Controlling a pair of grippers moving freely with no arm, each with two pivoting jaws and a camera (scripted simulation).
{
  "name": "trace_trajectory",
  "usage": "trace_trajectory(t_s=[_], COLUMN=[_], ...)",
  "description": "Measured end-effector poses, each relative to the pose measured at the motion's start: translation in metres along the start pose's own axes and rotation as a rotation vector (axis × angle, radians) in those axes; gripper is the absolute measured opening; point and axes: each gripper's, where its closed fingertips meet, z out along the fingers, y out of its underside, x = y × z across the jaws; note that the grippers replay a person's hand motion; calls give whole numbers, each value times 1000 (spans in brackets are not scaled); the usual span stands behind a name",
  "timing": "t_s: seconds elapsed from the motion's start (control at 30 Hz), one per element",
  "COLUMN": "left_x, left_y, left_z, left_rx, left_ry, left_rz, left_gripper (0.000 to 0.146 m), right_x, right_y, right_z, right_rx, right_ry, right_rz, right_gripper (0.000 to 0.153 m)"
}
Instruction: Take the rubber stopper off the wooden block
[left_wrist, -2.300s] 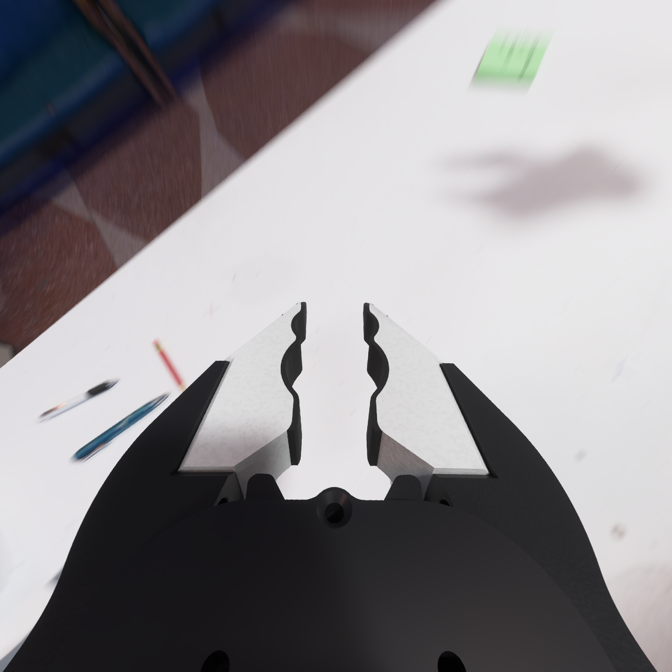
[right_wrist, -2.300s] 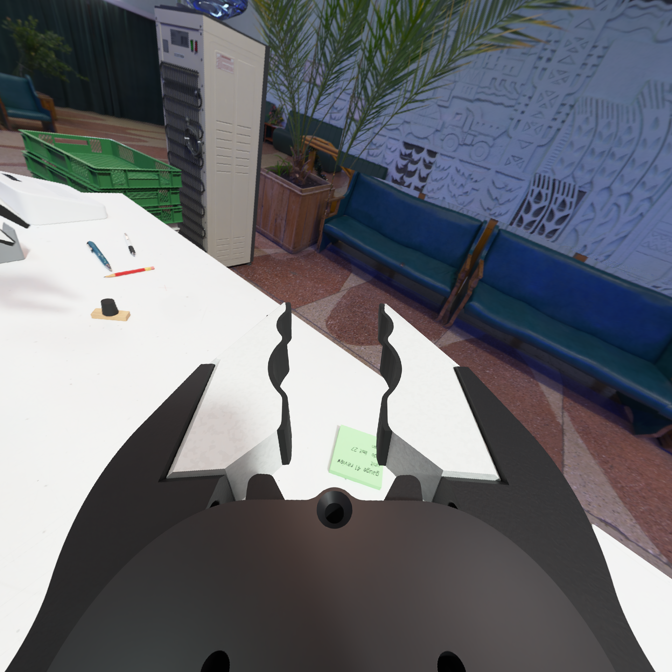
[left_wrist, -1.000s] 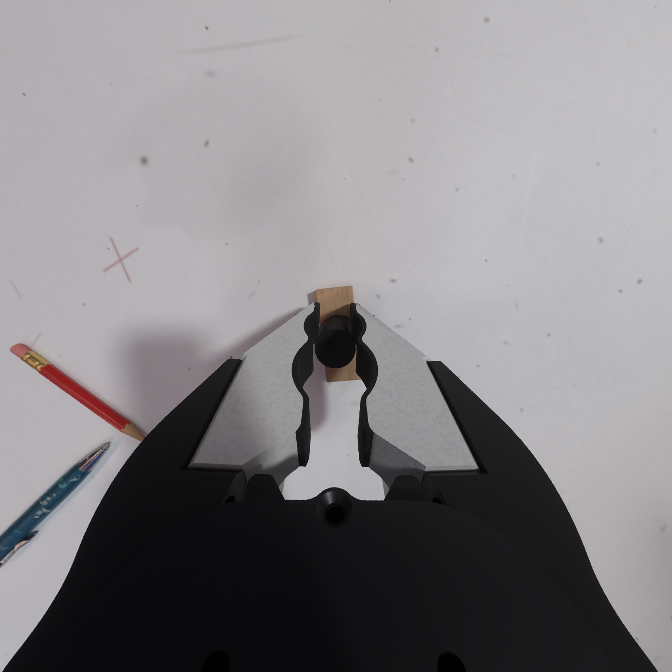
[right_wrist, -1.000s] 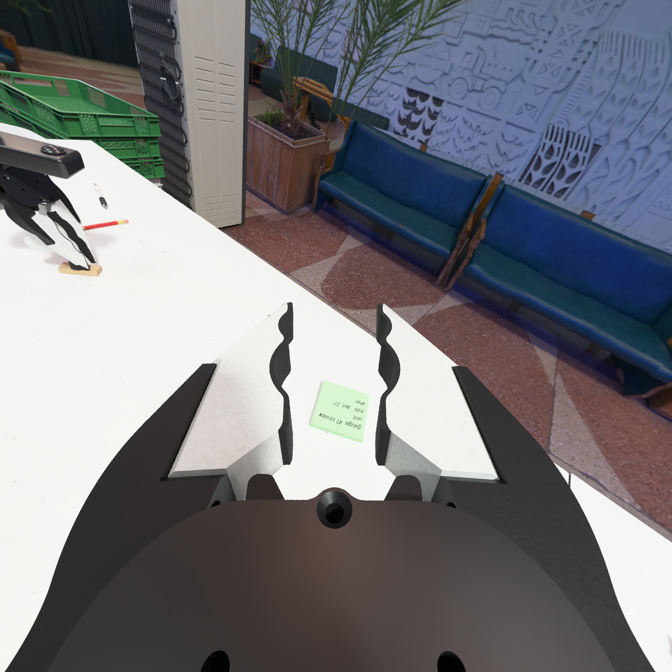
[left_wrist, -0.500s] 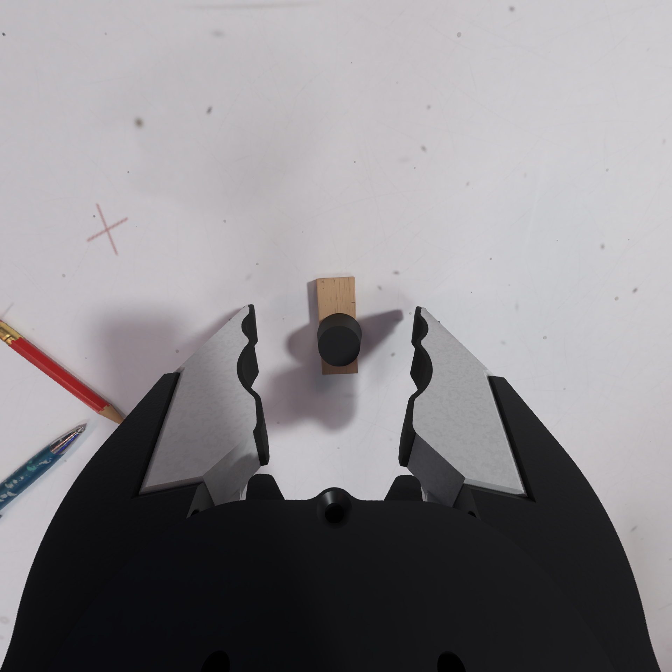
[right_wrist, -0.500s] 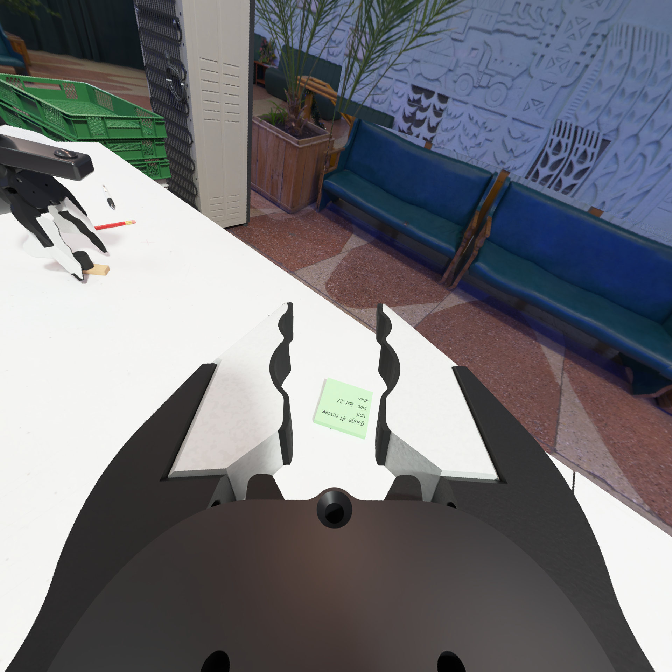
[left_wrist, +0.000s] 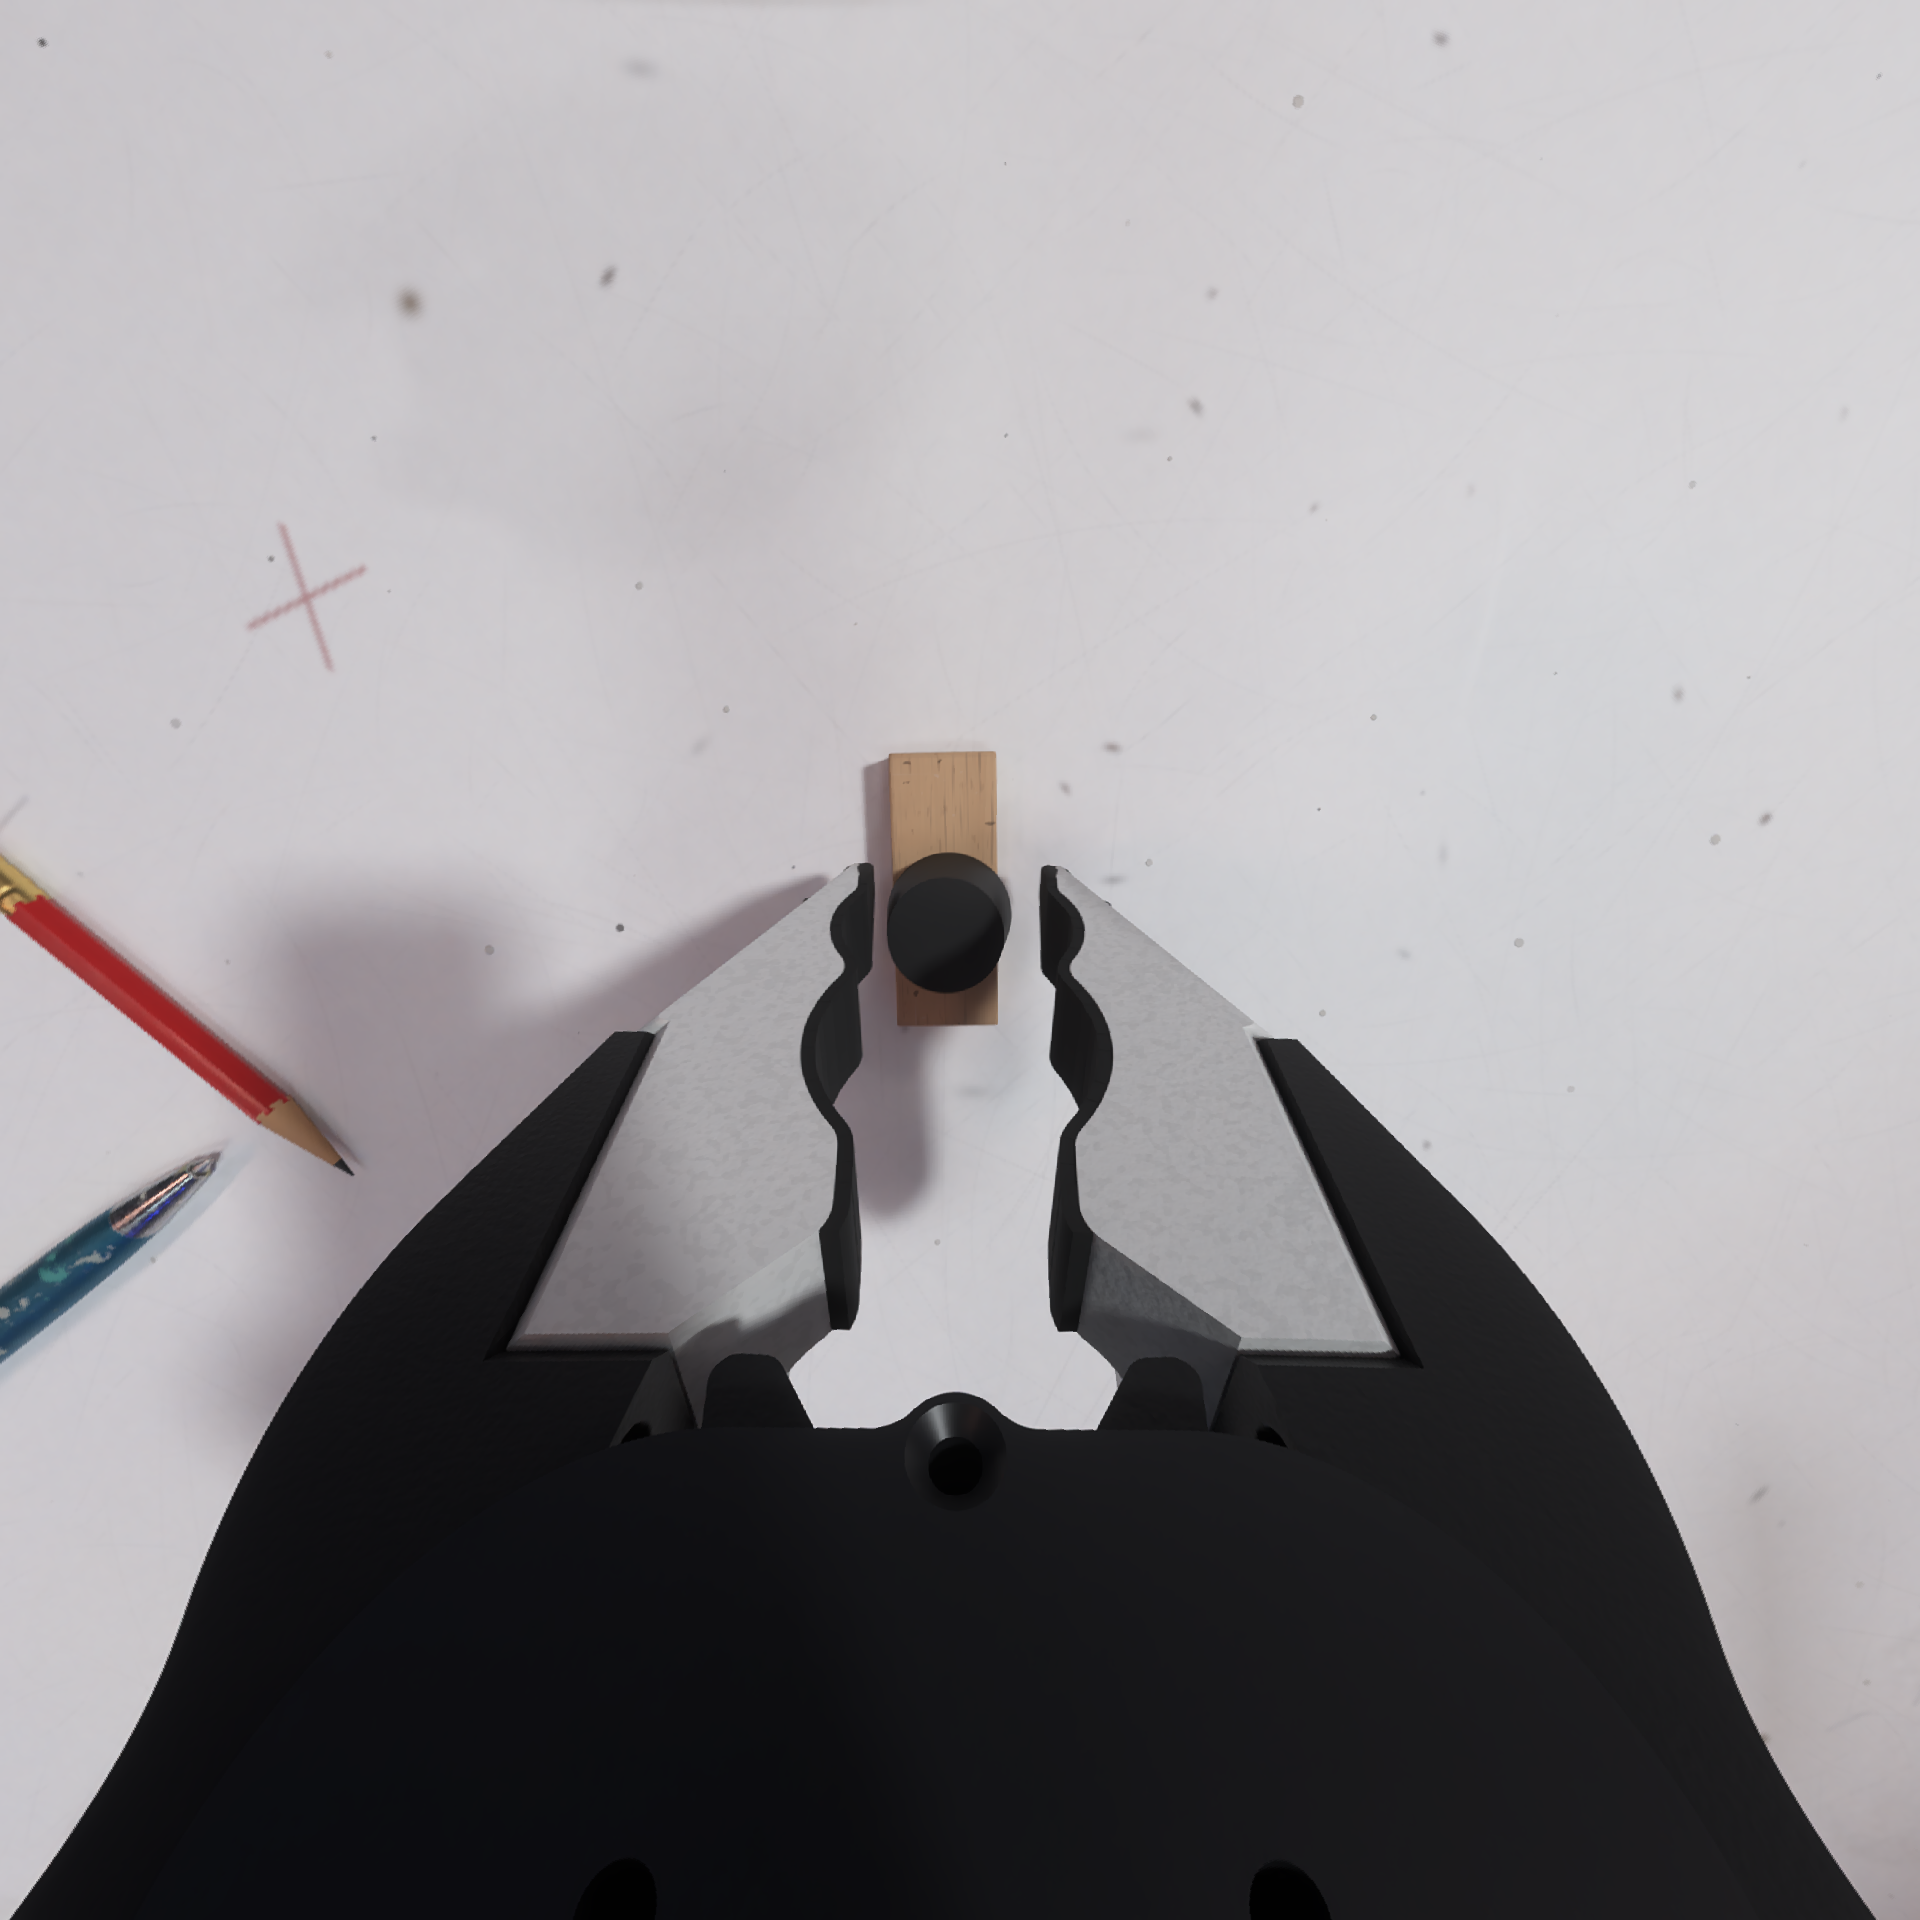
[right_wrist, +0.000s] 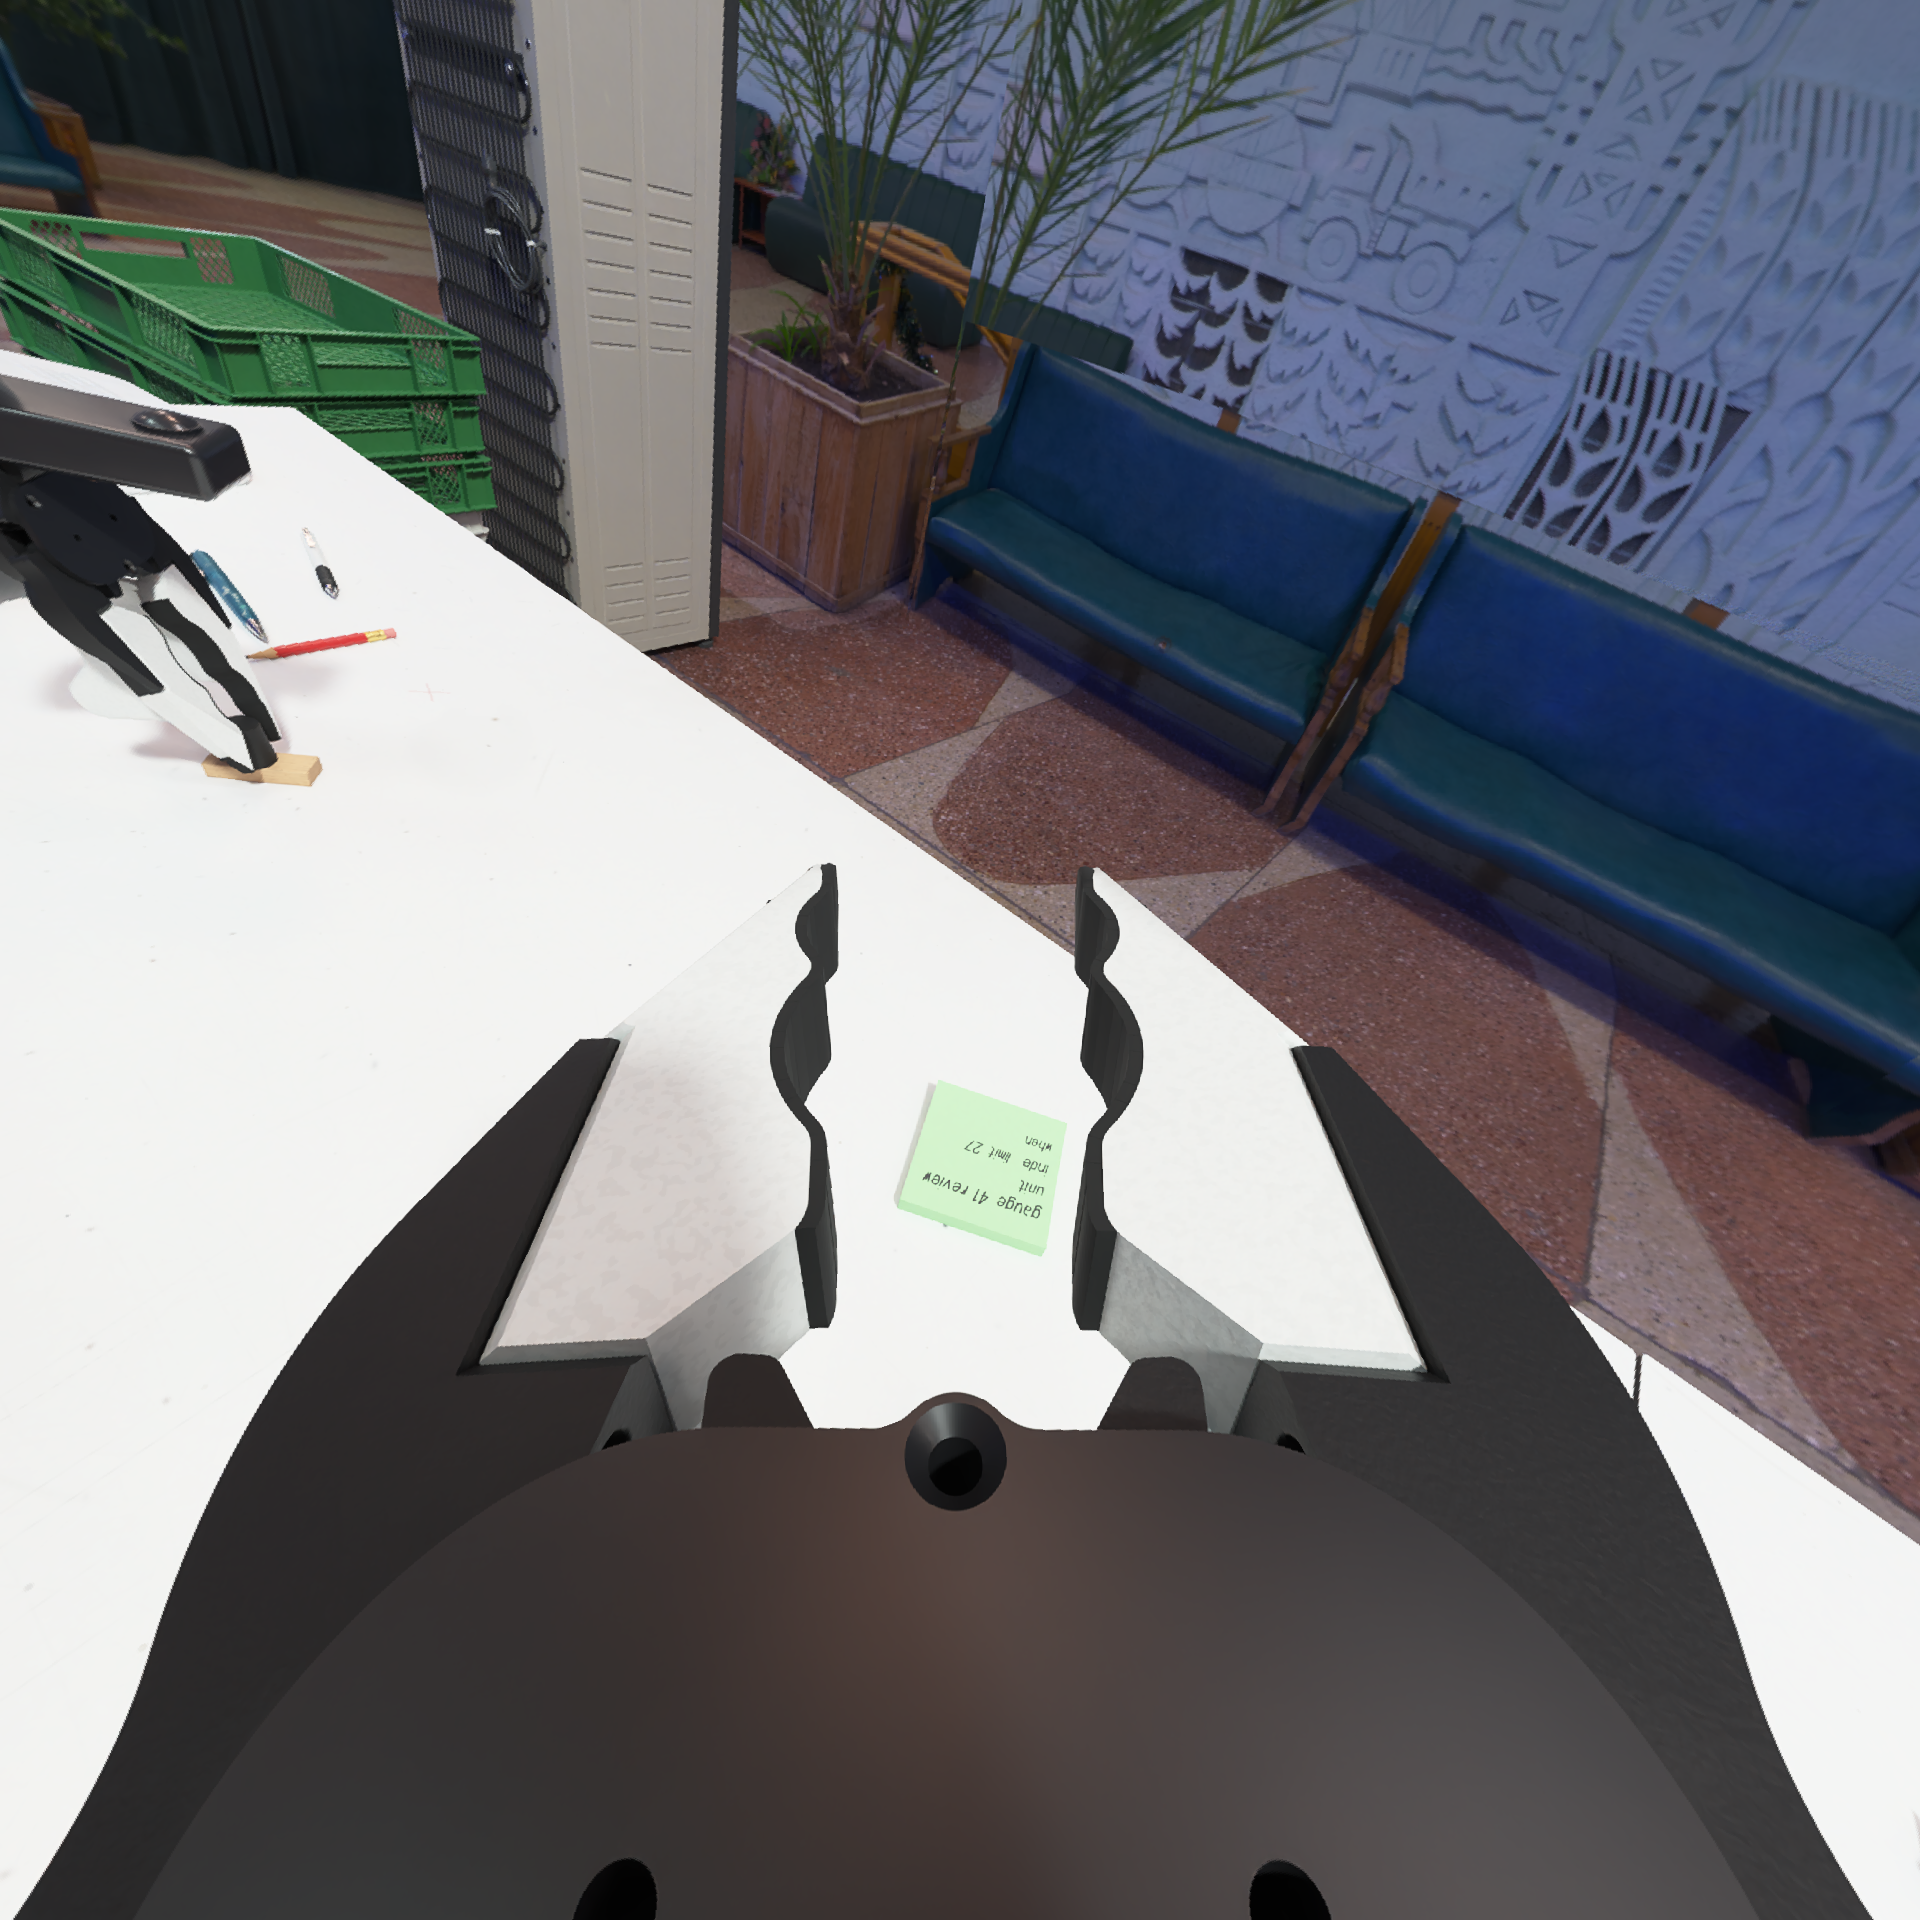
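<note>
A black rubber stopper (left_wrist: 948, 932) stands on a small wooden block (left_wrist: 945, 805) on the white table. My left gripper (left_wrist: 956, 885) points down over it with its jaws on either side of the stopper. The left finger is almost at the stopper; a narrow gap shows at the right finger. In the right wrist view the left gripper (right_wrist: 247, 740) is far off at the left, its tips on the block (right_wrist: 286, 771), and the stopper is hidden. My right gripper (right_wrist: 954, 883) is open and empty above the table.
A red pencil (left_wrist: 156, 1013), a blue pen (left_wrist: 94, 1247) and a faint red cross mark (left_wrist: 307, 597) lie left of the block. A green note (right_wrist: 982, 1169) lies under my right gripper near the table edge (right_wrist: 790, 758). Green crates (right_wrist: 239, 322) stand beyond.
One second ago the left jaws were shut on the stopper; they opened wide, and have now narrowed around it again. The stopper stays on the block. The right gripper has hardly moved.
</note>
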Motion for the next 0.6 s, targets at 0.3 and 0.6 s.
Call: trace_trajectory(t_s=[0.3, 0.6], left_x=[-10, -13], left_y=[-3, -33], left_z=[-30, -98], left_rx=[98, 238], left_ry=[-26, -109], left_rz=[-67, -23], left_gripper=[23, 23], right_x=[1, -2], right_y=[-1, 3], right_z=[-1, 4], right_rx=[11, -7], right_ry=[-9, -18], right_rz=[12, 8], right_gripper=[46, 46])
